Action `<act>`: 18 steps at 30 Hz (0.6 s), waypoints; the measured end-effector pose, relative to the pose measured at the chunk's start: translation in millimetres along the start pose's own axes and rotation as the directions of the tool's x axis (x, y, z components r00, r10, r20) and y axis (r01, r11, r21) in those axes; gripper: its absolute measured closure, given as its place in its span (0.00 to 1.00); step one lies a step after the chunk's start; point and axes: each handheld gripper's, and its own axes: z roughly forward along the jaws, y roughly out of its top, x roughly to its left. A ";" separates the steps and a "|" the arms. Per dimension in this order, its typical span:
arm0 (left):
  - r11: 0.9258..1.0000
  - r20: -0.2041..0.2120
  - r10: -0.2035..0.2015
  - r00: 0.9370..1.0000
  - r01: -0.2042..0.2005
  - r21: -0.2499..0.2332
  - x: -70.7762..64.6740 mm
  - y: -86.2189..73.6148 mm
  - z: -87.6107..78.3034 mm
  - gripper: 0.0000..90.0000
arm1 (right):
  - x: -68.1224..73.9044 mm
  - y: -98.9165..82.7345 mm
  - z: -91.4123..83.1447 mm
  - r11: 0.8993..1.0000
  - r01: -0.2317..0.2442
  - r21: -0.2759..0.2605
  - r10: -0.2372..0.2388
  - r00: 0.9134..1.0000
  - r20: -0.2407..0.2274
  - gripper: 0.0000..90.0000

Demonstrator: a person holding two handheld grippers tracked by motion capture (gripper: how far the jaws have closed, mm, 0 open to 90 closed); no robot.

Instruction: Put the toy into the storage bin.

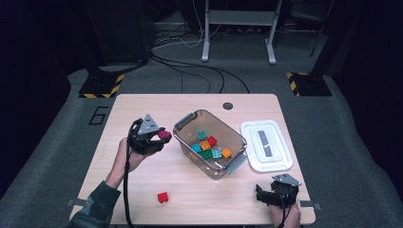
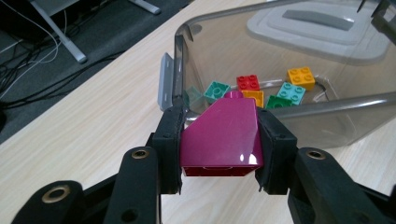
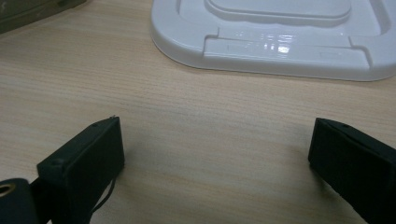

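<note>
Clear bin [image 1: 187,124] mid-table, loose bricks [image 1: 209,146] on its floor. White lid [image 1: 265,145] flat just right of bin. Left gripper [image 1: 159,137] raised just left of bin, jaws clamped on magenta brick's [image 2: 220,138] two sides. Sloped face up, stud end aimed at bin wall, long axis running toward bin. Right gripper [image 1: 264,194] low at table's near edge, right of bin, jaws spread wide, nothing between. Red brick [image 1: 163,197] alone near front edge, left of bin.

The left gripper [image 1: 159,137] is hovering above the table, its black jaws clamping something between the pads, forearm angling in from below. The right gripper [image 1: 266,194] is resting low, jaws gaping wide.
</note>
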 end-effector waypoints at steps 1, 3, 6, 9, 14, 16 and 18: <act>1.000 -0.002 0.002 1.000 -0.002 -0.006 0.6 2.0 0.5 0.65 | 0.0 0.0 0.0 1.000 0.000 0.000 0.000 1.000 0.000 0.03; 1.000 0.002 0.009 1.000 -0.009 -0.001 2.7 6.6 1.8 0.65 | 0.0 0.0 0.0 1.000 0.000 0.000 0.000 1.000 0.000 0.03; 1.000 0.003 0.009 1.000 -0.009 -0.001 4.2 11.3 3.4 0.65 | 0.0 0.0 0.0 1.000 0.000 0.000 0.000 1.000 -0.001 0.03; 1.000 -0.004 0.016 1.000 -0.016 -0.005 6.0 17.1 5.3 0.65 | -0.1 0.0 0.0 1.000 0.000 0.000 0.000 1.000 0.000 0.03; 1.000 0.004 0.009 1.000 -0.009 -0.004 10.0 25.9 9.2 0.65 | -0.1 0.0 0.0 1.000 0.000 0.000 0.000 1.000 -0.001 0.03; 1.000 0.002 0.009 1.000 -0.009 -0.011 11.0 29.5 11.7 0.65 | 0.0 0.0 0.0 1.000 0.000 0.000 0.000 1.000 0.000 0.03; 1.000 0.004 0.009 1.000 -0.009 -0.007 11.5 33.0 14.6 0.65 | -0.1 0.0 0.0 1.000 0.000 0.000 0.000 1.000 0.000 0.03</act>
